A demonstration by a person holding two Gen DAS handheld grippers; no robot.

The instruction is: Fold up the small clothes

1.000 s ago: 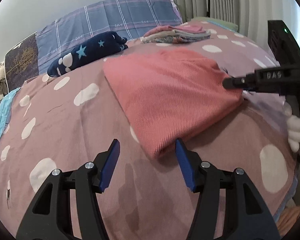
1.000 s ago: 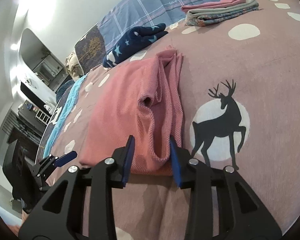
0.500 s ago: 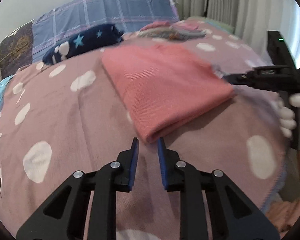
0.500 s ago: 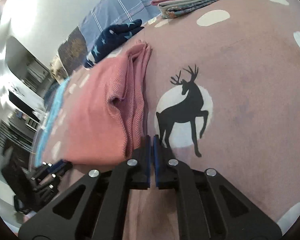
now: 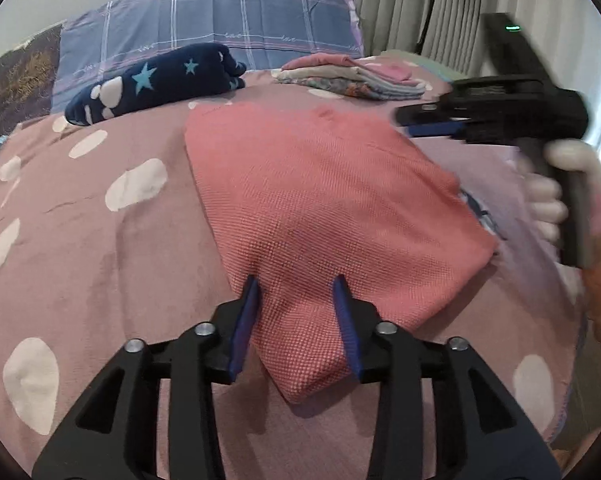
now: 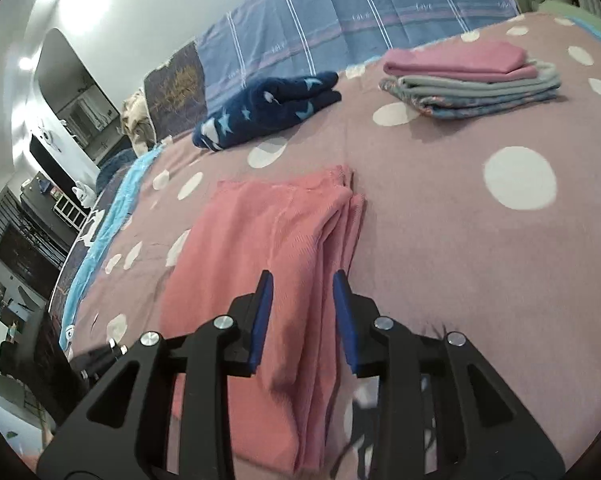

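Both claws opening astride the folded pink garment (image 5: pixel 324 208) on the bed (image 5: pixel 100 264).
Left claw (image 5: pixel 296 316) straddles its near corner, right claw (image 6: pixel 302 312) its layered edge; pads seemingly not yet pressing. Close on all layers together before lifting.

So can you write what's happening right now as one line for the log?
step: folding pink cloth | left claw: opening, cloth corner between pads | right claw: opening, cloth edge between pads | folded stack: behind

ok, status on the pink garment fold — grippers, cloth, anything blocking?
Left gripper and right gripper both opening, pink garment between the jaws. Garment folded, flat on bedspread. Nothing blocking; folded stack well clear.
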